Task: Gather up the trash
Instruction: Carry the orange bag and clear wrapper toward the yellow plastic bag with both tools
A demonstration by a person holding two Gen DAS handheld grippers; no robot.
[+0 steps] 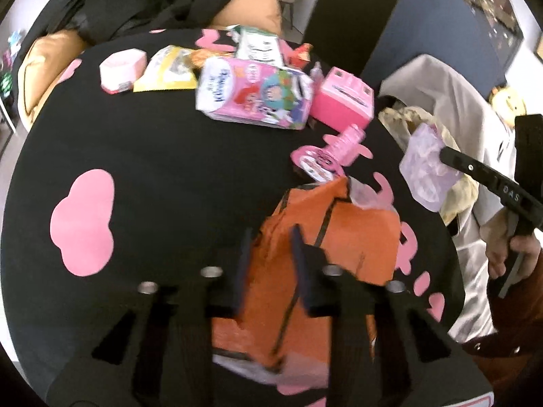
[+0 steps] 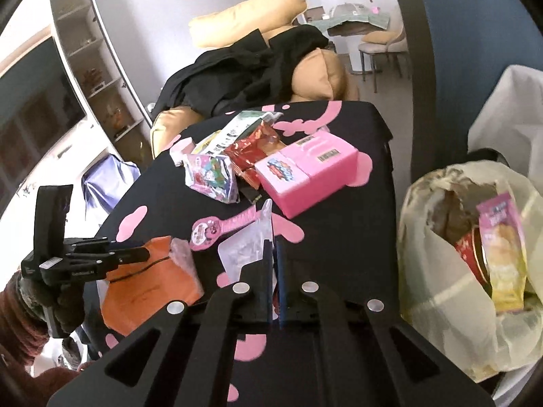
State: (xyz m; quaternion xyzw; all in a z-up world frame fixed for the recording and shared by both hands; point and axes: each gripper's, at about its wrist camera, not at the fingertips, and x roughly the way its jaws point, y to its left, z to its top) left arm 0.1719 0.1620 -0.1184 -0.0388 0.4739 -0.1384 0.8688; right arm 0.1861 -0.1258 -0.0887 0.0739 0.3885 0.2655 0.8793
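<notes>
Meanwhile, the right gripper (image 2: 273, 261) had its fingers pressed nearly together on a clear plastic wrapper (image 1: 428, 166), lifted off the table's right edge — a hold that looked meant to carry it to the trash bag (image 2: 437, 291) just beside that edge, already holding a pink packet and other scraps. The left gripper (image 1: 271, 254) hovered low over an orange wrapper (image 1: 342, 234) near the table's front edge, its fingers parted with one on either side of a fold; whether they touched it could not be told, but the pose suggested the next pickup.

Trash yet to be gathered lay in a loose cluster toward the far edge: a cartoon-printed pink pack (image 1: 254, 96), a pink box (image 1: 342, 100), a small round pink tub (image 1: 120, 69), a yellow-and-white packet (image 1: 166, 71), a red foil wrapper (image 2: 253, 149), and, nearer the middle, a pink toy guitar (image 2: 220, 232) beside the orange wrapper.

The table (image 1: 169, 169) was covered in black cloth printed with pink cloud shapes. Beyond its far edge stood a tan sofa (image 2: 251, 17) draped with dark clothing, white wall shelves to the left — and a dining chair further back.
</notes>
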